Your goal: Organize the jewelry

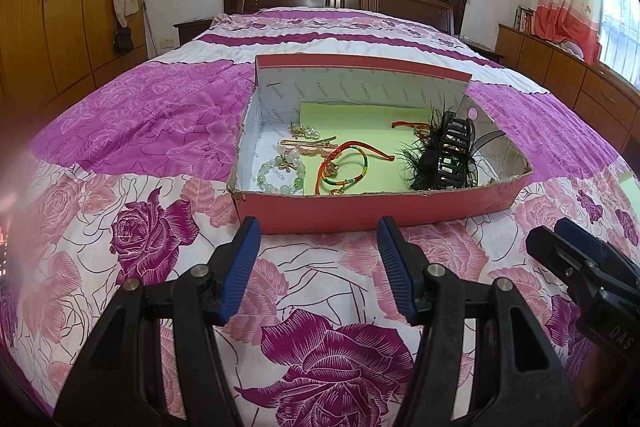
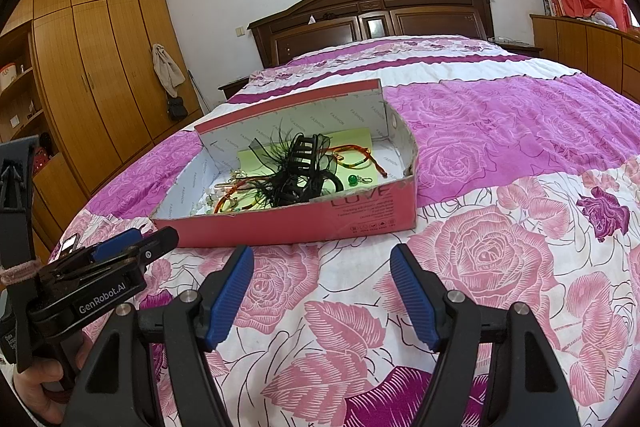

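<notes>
Left gripper [image 1: 318, 247], jaws parted and empty, is hovering over the rose bedspread [image 1: 160, 239], facing the pink box [image 1: 360, 209] at 12 o'clock; its long side is running 9 to 3, the black claw clip [image 1: 456, 151] lying toward 1 o'clock.

Right gripper [image 2: 322, 277], likewise gaping and empty, is looking at the clip [image 2: 304, 163] just left of 12, probably nearer.

We count: box [image 1: 360, 211] 1 | green paper sheet [image 1: 360, 115] 1 | bead bracelet [image 1: 280, 179] 1 | cord bracelets [image 1: 344, 167], at least 2 | gold hair clip [image 1: 308, 143] 1 | black claw clip [image 1: 454, 151] 1 | black feather piece [image 1: 420, 163] 1 | green bead charm [image 2: 353, 179] 1 | grippers 2 (left gripper [image 1: 318, 271], right gripper [image 2: 322, 295]) | bed [image 1: 160, 131] 1
</notes>
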